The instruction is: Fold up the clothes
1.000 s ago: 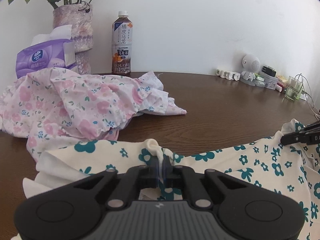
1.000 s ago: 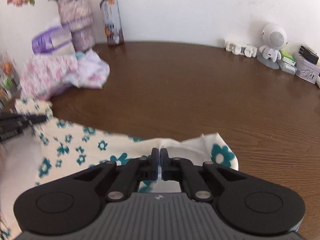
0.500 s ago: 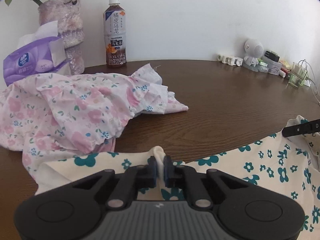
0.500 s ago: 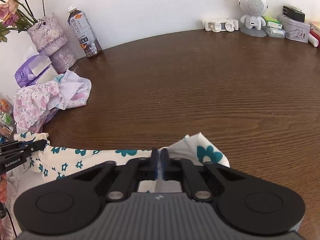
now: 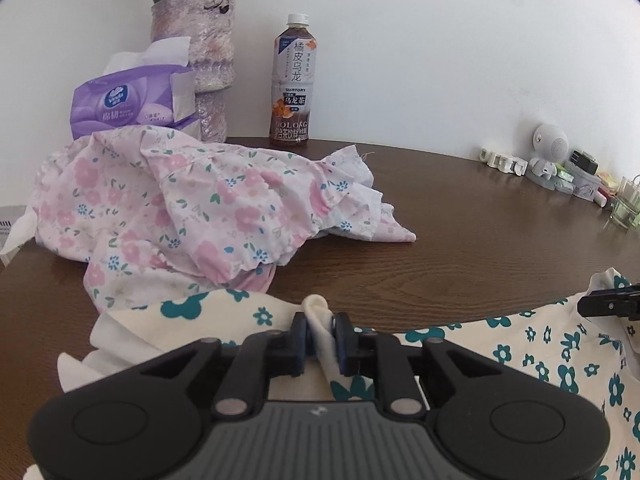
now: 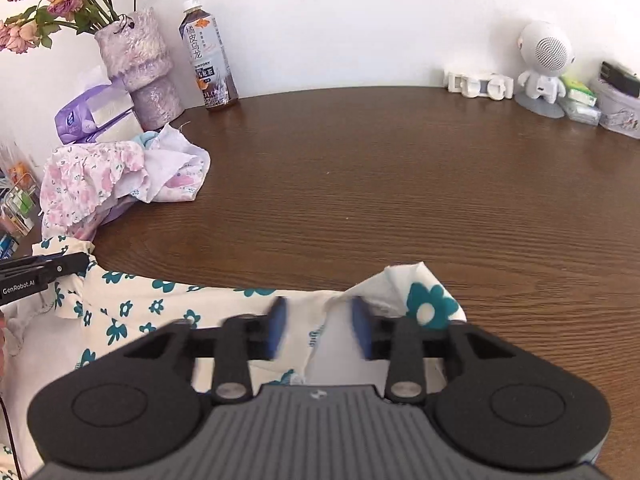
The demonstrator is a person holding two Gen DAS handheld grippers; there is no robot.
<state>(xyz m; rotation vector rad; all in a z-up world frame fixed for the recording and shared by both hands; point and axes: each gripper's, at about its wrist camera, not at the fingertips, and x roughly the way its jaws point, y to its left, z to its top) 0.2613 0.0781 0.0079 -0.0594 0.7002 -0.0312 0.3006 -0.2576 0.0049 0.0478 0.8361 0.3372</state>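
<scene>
A cream garment with teal flowers [image 5: 520, 344] lies along the near edge of the brown table [image 6: 400, 184]. My left gripper [image 5: 320, 336] is shut on a raised fold at the garment's left end; the same gripper shows at the left edge of the right wrist view [image 6: 44, 270]. My right gripper [image 6: 318, 320] stands open over the garment's [image 6: 160, 304] right end, its blue pads blurred, with the cloth lying loose between them. A crumpled pink floral garment [image 5: 200, 208] sits behind the left gripper.
At the back left stand a vase of dried roses [image 6: 144, 68], a purple tissue pack [image 5: 128, 104] and a tea bottle [image 5: 292, 84]. A white robot-shaped speaker [image 6: 544, 64], small boxes and a glass [image 5: 628, 208] line the back right. Bare wood spans the middle.
My right gripper has opened and let go of the cream garment's right end. The left gripper still holds its fold and has shifted toward the pink garment.
</scene>
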